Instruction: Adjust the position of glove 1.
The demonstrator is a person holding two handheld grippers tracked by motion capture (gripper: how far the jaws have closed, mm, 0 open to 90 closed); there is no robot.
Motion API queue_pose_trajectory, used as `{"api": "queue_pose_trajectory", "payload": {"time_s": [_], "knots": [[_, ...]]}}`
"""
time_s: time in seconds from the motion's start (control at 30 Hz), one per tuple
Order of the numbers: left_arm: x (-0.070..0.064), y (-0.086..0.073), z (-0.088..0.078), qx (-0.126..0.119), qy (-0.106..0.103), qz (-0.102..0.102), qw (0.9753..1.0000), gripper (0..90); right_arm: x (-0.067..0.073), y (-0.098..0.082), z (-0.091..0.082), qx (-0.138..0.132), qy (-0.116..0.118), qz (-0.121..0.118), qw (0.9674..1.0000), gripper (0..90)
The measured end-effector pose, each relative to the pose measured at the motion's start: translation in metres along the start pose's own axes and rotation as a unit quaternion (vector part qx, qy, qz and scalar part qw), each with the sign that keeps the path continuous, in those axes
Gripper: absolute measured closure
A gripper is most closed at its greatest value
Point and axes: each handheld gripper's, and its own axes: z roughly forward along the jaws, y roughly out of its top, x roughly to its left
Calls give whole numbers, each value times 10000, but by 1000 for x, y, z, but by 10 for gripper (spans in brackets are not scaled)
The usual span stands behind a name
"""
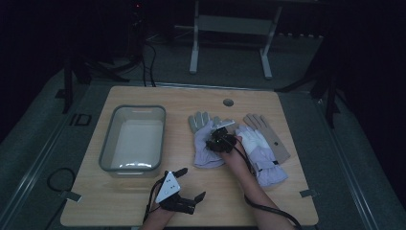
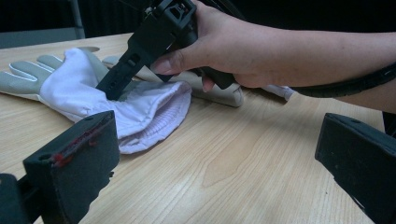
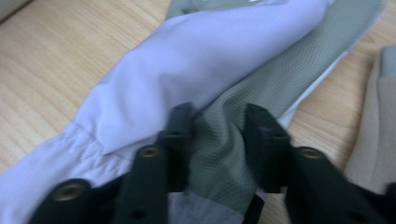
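My left hand-held gripper [image 1: 190, 184] rests low at the surface's [image 1: 143, 203] near edge, jaws wide apart and empty. My right hand-held gripper [image 3: 217, 140] angles down onto the left glove [image 3: 196, 60] mid-surface, its jaws pinching a fold of grey fabric.

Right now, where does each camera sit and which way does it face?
High view: above the near table edge, looking forward and down on the wooden table, clear bin and two gloves; both forearms enter from below.
Left gripper view: low on the left tongs, facing the left glove; its wide-apart jaws show.
Right gripper view: on the right tongs, jaws pinching the glove's grey palm fabric.
All three views share that glove.
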Motion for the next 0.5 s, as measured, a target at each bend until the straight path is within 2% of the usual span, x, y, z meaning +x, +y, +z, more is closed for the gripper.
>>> {"api": "queue_pose_trajectory", "payload": {"time_s": [0.03,0.07,0.1,0.2,0.23,0.27,0.3,0.33,0.47,0.5], "knots": [[0,0,0,4,0,2,10000,0,1,0,-1,-2,15,12,10000,792],[0,0,0,4,0,2,10000,0,1,0,-1,-2,15,12,10000,792],[0,0,0,10,-3,0,10000,0,4,0,-3,-54,7,14,10000,840],[0,0,0,4,-3,-20,10000,0,7,0,-5,-132,12,27,9999,855],[1,0,0,2,-4,-26,10000,0,6,0,-11,-261,122,183,9994,860],[1,0,0,-1,-5,-29,10000,0,6,0,-11,-261,122,183,9994,860],[1,0,0,-1,-6,-20,10000,0,7,1,-20,-425,245,264,9984,862],[1,0,0,3,-6,-20,10000,0,7,1,-20,-425,245,264,9984,862],[1,0,0,-1,-5,-31,10000,0,10,2,-46,-686,281,334,9967,865],[1,0,0,-2,1,-26,10000,1,12,2,-61,-837,252,406,9953,866]]}}
